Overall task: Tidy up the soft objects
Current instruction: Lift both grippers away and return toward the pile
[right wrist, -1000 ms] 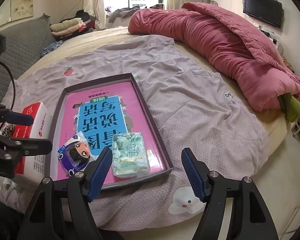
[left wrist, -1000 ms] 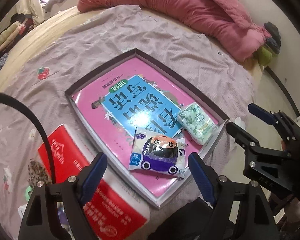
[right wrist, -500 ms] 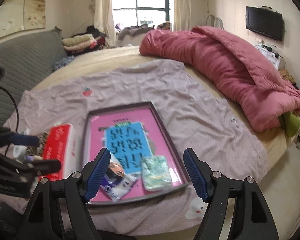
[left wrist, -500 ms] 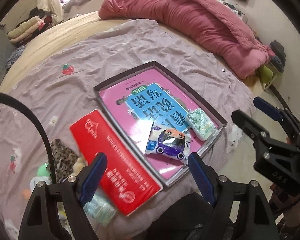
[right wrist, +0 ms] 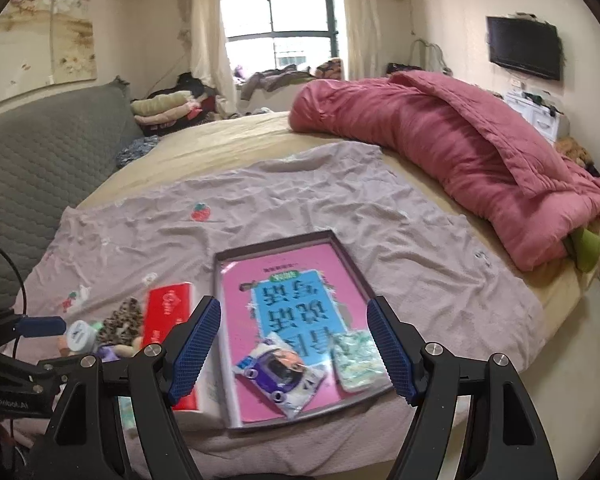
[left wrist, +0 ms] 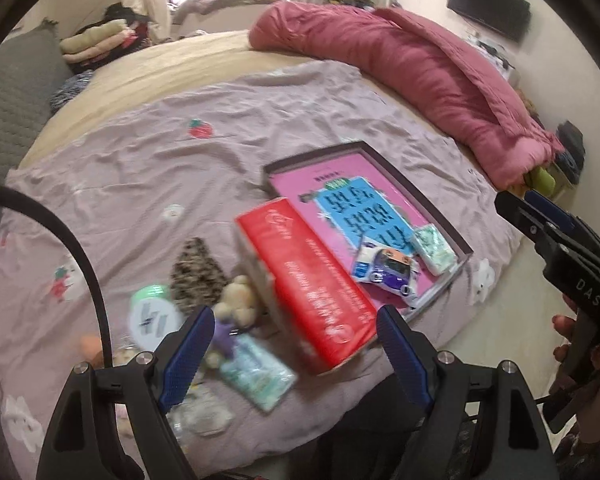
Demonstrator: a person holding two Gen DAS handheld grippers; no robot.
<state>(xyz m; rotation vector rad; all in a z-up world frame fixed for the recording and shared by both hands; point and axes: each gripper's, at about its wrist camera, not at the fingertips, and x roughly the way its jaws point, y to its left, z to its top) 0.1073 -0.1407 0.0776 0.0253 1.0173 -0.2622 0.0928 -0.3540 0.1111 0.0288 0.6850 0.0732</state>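
1. We see the left gripper (left wrist: 292, 348) above the near edge of the bed (right wrist: 236, 136); its jaws stand wide with nothing between them.
2. The right gripper (right wrist: 294, 344) hovers over the shallow tray (right wrist: 350, 258); its jaws are wide and empty too.
3. In the tray, on its pink and blue printed bottom, lie a purple cartoon packet (right wrist: 280, 372) and a green tissue pack (right wrist: 358, 354) side by side at the near end.
4. Just left of the tray lies a red tissue box (left wrist: 312, 280) on the mauve sheet (left wrist: 140, 176).
5. Left of the box we see a leopard-print pouch (left wrist: 196, 270), a small plush bear (left wrist: 238, 298), a round white-lidded jar (left wrist: 152, 318) and another green tissue pack (left wrist: 258, 372); a pink quilt (right wrist: 460, 148) lies along the far right of the bed.
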